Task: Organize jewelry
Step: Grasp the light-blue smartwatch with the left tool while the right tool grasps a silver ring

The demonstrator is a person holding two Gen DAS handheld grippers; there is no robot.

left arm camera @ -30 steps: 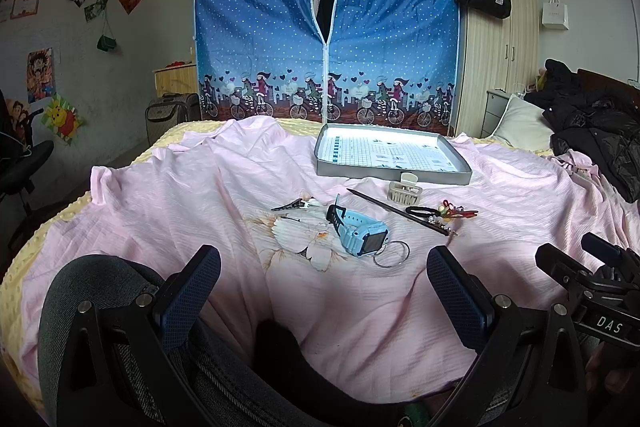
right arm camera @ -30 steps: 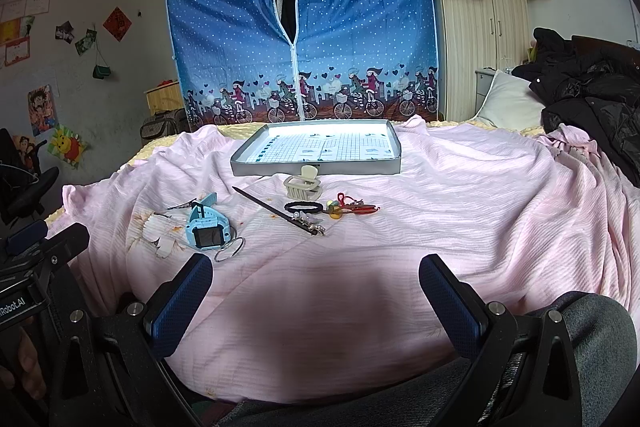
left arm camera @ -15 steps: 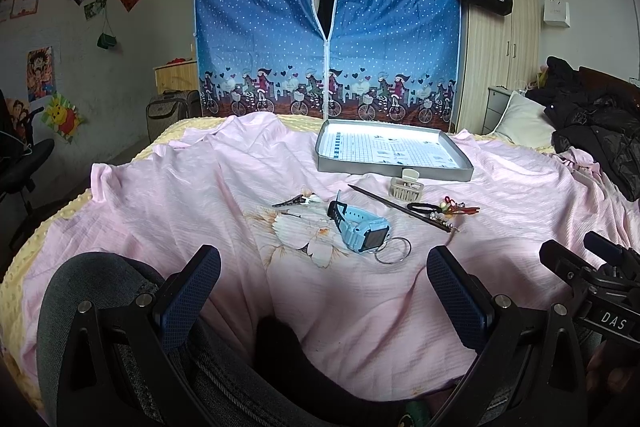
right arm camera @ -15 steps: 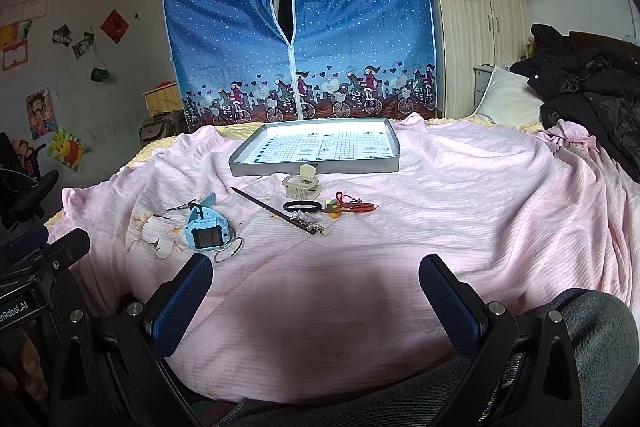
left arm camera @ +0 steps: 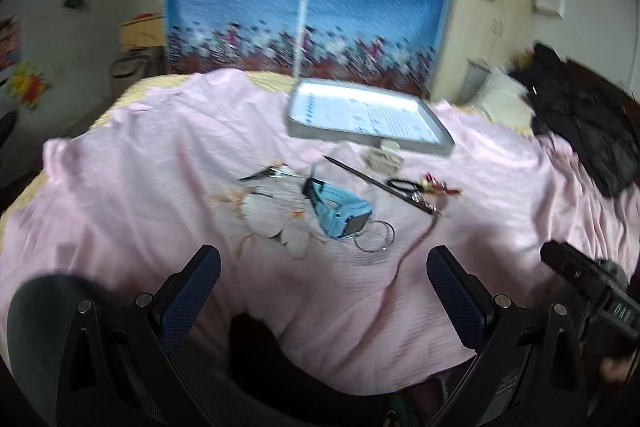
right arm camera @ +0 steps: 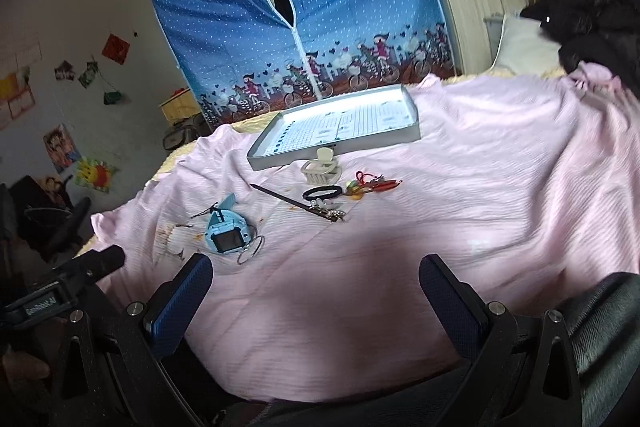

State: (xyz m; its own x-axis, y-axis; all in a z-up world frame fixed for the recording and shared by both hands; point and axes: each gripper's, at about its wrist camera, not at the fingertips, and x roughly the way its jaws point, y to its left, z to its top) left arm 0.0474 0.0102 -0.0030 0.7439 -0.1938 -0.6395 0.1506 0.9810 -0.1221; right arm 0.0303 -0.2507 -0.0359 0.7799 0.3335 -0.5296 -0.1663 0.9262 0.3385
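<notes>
While both views tilt and blur against the half-second-earlier frames, left gripper (left arm camera: 323, 287) and right gripper (right arm camera: 315, 293) advance toward the pieces, jaws wide, empty. Watch (left arm camera: 338, 205), ring (left arm camera: 374, 237), hairpin (right arm camera: 298, 203), clip (right arm camera: 322, 171), hair tie (right arm camera: 322, 191) lie unmoved on bed (right arm camera: 500, 187), before tray (right arm camera: 340, 127), which holds nothing. Likely start of first pick; nothing sorted yet.

Matt ribbed pink cloth sheet (right arm camera: 460, 187); glossy plastic watch (right arm camera: 226, 237); wire rings (left arm camera: 374, 237)
</notes>
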